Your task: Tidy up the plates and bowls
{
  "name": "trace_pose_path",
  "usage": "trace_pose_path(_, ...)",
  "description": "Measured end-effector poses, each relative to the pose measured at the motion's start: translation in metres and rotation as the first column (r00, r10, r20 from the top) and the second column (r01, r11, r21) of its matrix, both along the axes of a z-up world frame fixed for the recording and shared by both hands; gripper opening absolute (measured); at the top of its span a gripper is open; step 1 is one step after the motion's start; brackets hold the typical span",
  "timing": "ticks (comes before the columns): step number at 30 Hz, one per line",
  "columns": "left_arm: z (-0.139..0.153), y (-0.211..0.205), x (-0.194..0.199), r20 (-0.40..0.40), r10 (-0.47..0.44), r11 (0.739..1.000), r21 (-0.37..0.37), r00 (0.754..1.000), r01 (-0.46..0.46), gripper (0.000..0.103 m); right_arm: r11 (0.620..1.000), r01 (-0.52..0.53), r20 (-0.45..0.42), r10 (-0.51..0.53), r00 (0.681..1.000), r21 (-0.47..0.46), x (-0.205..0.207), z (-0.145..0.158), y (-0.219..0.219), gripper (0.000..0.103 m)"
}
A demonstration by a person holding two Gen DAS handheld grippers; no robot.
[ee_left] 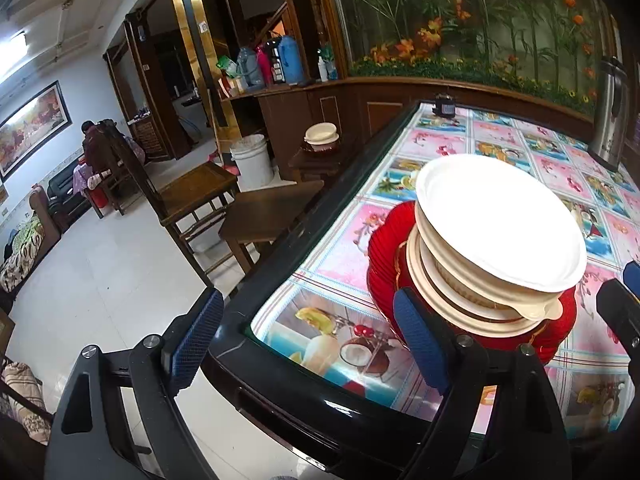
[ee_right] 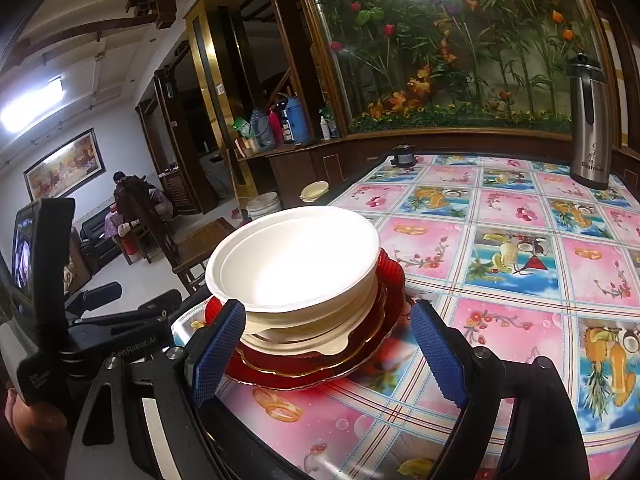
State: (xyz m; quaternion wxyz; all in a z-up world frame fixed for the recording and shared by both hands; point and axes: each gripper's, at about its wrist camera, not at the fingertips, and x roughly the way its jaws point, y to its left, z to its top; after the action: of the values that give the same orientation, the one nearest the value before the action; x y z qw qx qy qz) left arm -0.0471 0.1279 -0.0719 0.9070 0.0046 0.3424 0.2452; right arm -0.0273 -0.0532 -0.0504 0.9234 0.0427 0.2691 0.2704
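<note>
A stack of white bowls (ee_left: 496,224) sits on red plates (ee_left: 380,264) near the table's front left corner. It also shows in the right wrist view, the top white bowl (ee_right: 296,256) over the red plates (ee_right: 392,280). My left gripper (ee_left: 308,344) is open and empty at the table's corner, left of the stack, its right pad (ee_left: 420,344) close to the red plates. My right gripper (ee_right: 328,352) is open, its jaws on either side of the stack's front, with nothing held. The left pad (ee_right: 218,352) is next to the bowls' rim.
The table (ee_right: 500,320) has a floral cloth under glass. A steel thermos (ee_right: 592,120) and a small black object (ee_right: 404,156) stand at the back. Wooden chairs (ee_left: 192,188), a stool with more white bowls (ee_left: 321,136) and a white bucket (ee_left: 250,158) stand left of the table.
</note>
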Motion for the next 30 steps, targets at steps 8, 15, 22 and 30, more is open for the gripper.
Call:
trace_pose_path(8,-0.004,-0.004,0.005,-0.042,-0.02,1.0,-0.014,0.999,0.019,0.088,1.0,0.014,-0.024,-0.014,1.0,0.011,0.002,-0.003,-0.003,0.086)
trace_pose_path(15,-0.009,0.004,0.009,-0.078,0.008,1.0,-0.024,0.997,-0.01,0.088,1.0,0.016,-0.035,-0.016,0.999,0.013,0.003,-0.004,-0.003,0.086)
trace_pose_path(22,-0.011,0.009,0.011,-0.093,0.028,0.999,-0.028,0.995,-0.031,0.088,1.0,0.018,-0.043,-0.017,0.999,0.017,0.004,-0.005,-0.003,0.086)
trace_pose_path(30,-0.015,0.011,0.013,-0.113,0.026,0.999,-0.032,0.993,-0.03,0.088,1.0,0.015,-0.051,-0.014,0.999,0.016,0.007,-0.008,-0.003,0.086)
